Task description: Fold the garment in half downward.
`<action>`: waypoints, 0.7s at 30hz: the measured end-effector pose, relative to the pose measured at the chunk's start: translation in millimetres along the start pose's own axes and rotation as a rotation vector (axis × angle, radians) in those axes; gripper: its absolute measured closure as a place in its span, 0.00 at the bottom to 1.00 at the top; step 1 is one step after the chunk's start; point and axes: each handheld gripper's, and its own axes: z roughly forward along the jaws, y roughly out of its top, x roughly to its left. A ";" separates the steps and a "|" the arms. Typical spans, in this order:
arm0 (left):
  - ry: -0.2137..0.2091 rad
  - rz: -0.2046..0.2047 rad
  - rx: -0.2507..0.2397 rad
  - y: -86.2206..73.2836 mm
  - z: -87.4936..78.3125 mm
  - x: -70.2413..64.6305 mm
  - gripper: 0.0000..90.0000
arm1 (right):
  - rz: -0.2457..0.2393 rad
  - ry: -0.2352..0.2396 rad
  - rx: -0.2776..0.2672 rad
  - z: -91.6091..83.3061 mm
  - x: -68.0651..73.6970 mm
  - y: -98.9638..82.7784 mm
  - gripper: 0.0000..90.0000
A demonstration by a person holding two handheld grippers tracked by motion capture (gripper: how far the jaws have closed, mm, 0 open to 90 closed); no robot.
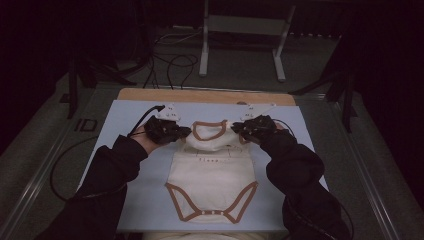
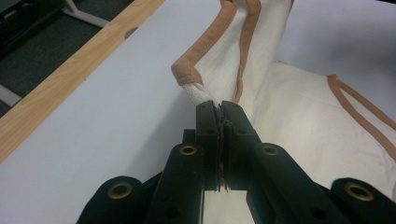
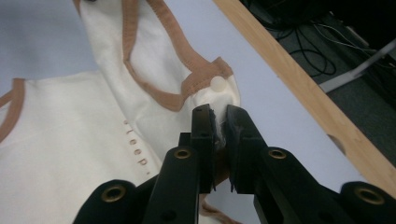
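While I hold both grippers over the far half of the tabletop (image 1: 125, 115), each one grips a shoulder of the baby bodysuit (image 1: 212, 180). My left gripper (image 2: 218, 106) is clamped tight on the cream cloth at one shoulder, just below the brown trim (image 2: 196, 60). My right gripper (image 3: 219, 114) pinches the other shoulder, beside a round snap (image 3: 217, 84). The neck end of the bodysuit is lifted between the two grippers, while its leg end lies flat near the tabletop's near edge, centred between the side edges.
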 end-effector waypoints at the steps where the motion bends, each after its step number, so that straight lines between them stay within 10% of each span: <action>1: -0.004 0.003 -0.002 -0.9 -0.8 -1.8 0.97 | -0.001 0.003 -0.005 -0.8 2.0 -1.1 0.92; 21: -0.071 0.071 0.019 -28.4 -7.8 -53.4 0.97 | -0.022 0.054 -0.010 -23.4 49.3 -29.2 0.92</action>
